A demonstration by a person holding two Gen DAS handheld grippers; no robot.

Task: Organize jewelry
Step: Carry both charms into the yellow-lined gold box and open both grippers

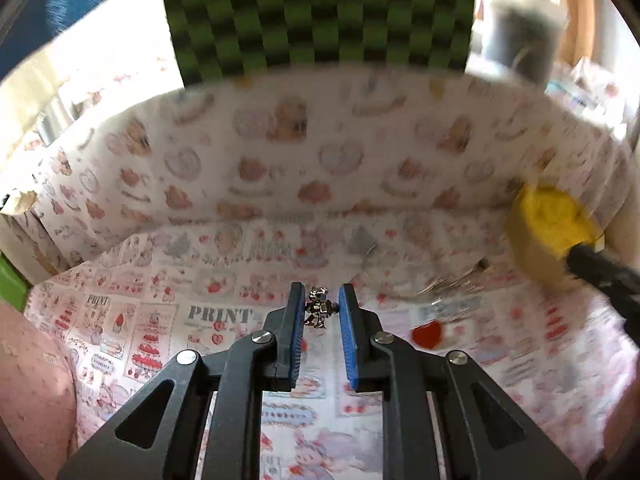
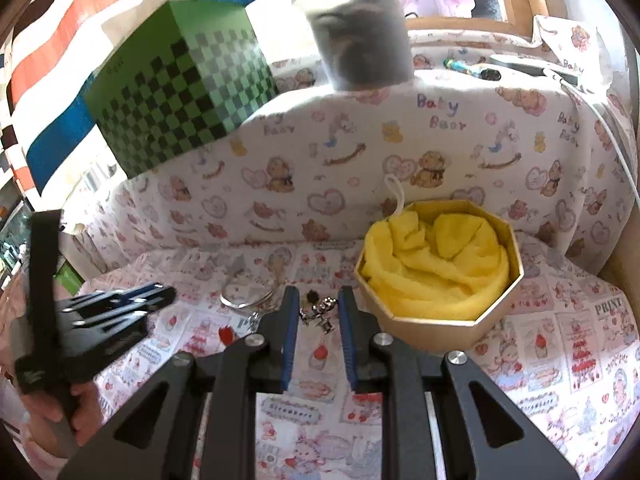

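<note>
A small silver bear-shaped earring sits between the fingertips of my left gripper, whose jaws are narrowly apart and clamp it above the printed cloth. My right gripper holds another small silver earring the same way. An octagonal tan jewelry box lined with yellow cloth stands just right of the right gripper; it shows blurred in the left wrist view. A thin silver bangle lies on the cloth left of the right gripper. The left gripper appears at the left of the right wrist view.
A green checkered box and a dark jar stand behind the bear-print cloth wall. A red heart-shaped piece lies on the printed cloth to the right of the left gripper. A white cable runs at the far right.
</note>
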